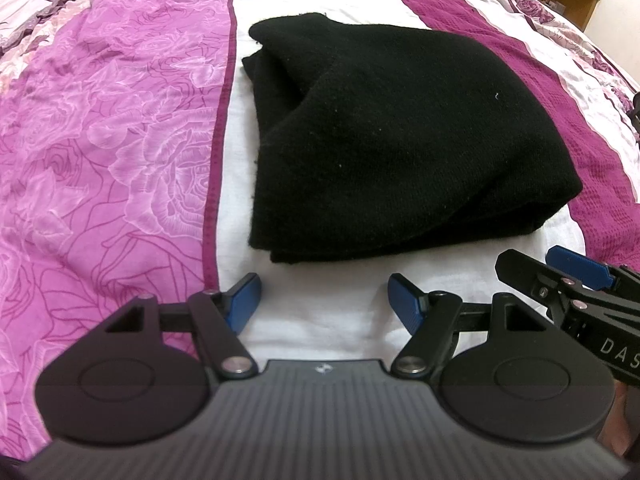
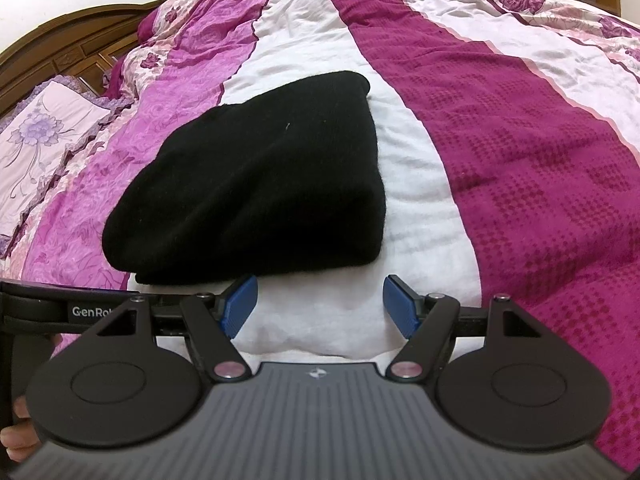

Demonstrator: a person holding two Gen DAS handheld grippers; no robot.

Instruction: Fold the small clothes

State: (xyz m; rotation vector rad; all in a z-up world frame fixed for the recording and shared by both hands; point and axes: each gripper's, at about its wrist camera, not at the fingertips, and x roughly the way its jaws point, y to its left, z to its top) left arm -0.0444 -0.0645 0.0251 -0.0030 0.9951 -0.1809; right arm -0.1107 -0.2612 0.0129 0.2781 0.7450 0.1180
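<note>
The black garment lies on the white stripe of the bed cover, already doubled into a thick bundle with several layers showing at its near edge. It lies just beyond the fingertips of both tools, and neither tool touches it.

The left gripper has its blue fingers well apart with only white cover between them. The right gripper is the same: its fingers stand wide and hold nothing. I judge that both are held low and open in front of the near edge because this edge is where a next fold or a last smoothing would begin, or because the fold is finished and the hands are free. From these pictures I cannot decide which.

The left view shows the loose, uneven layers at the far left corner of the bundle, which the right view hides behind the bulk of the cloth. It also shows the tip of the right gripper just beside its own right finger. The right view shows the smooth folded right side of the garment, a pillow and the wooden headboard far beyond the left finger, and part of a hand at the lower left edge.
</note>
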